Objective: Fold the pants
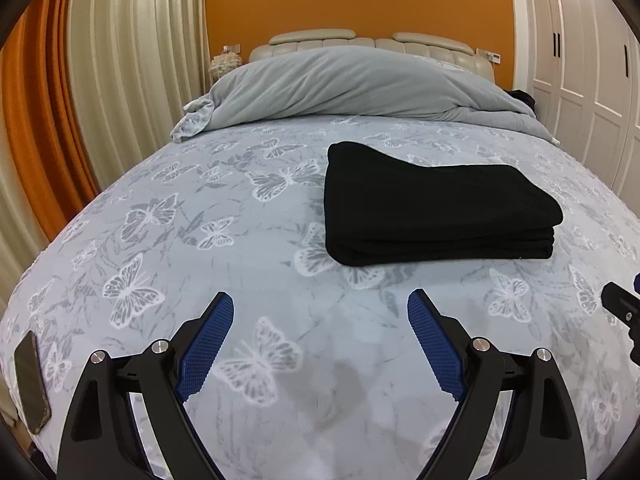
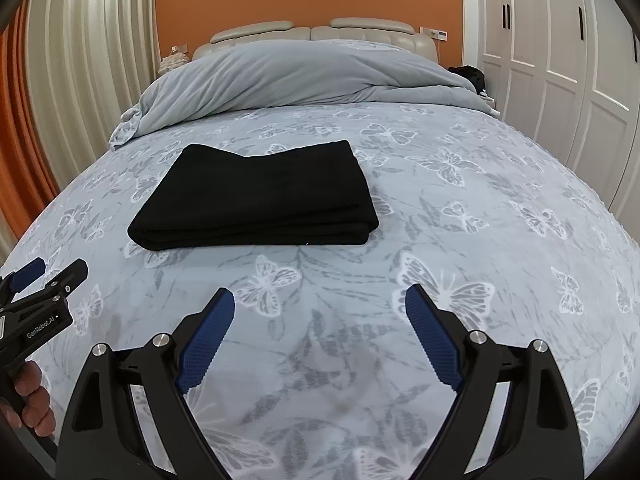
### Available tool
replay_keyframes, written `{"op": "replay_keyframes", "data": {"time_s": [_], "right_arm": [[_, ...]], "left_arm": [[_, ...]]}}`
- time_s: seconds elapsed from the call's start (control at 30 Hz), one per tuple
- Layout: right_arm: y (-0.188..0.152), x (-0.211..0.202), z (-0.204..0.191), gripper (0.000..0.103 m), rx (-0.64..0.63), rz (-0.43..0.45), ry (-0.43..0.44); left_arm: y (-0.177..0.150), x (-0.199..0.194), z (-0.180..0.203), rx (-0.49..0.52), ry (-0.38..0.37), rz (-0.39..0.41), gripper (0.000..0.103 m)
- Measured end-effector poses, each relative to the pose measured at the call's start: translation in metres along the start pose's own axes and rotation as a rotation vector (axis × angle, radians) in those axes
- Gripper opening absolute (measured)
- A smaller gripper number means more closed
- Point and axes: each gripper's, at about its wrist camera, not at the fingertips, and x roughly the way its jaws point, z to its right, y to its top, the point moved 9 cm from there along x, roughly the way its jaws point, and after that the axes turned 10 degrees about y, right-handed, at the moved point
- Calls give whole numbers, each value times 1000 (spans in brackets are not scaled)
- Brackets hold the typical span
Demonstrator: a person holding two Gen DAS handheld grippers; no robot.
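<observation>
Orange wall, pale curtains and white wardrobe doors frame a bed (image 1: pixel 168 240) covered with a butterfly-print sheet. On it, toward the middle and a little nearer the foot than the head, lie the black pants (image 1: pixel 436 208), already folded into a flat, layered rectangle with the stacked edges facing the foot of the bed. By the look of it the folding is done or nearly so.

The left gripper (image 1: pixel 320 344) hovers over bare sheet near the foot edge, its jaws spread wide with nothing between them. The right gripper (image 2: pixel 320 340) does the same beside it, jaws spread and empty, and neither touches the pants.

The cloth looks soft, light and limp, so it will sag and slide apart if lifted by one layer. A sound hold would probably be at the two near corners, pinching all the layers together, one gripper to each.

A bunched grey duvet (image 1: pixel 352 88) lies along the head edge, well clear of the pants. A phone (image 1: pixel 31 384) rests at the left edge near the foot corner. Nothing lies between the grippers and the pants.
</observation>
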Motion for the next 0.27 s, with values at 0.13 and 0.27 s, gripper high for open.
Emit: {"op": "replay_keyframes", "data": {"time_s": [0.13, 0.27], "right_arm": [[-2, 1, 3, 85, -11, -9, -1], [-2, 1, 6, 86, -13, -10, -2]], "left_arm": [[-3, 2, 2, 8, -11, -31, 85], [-3, 2, 2, 7, -12, -33, 85]]}}
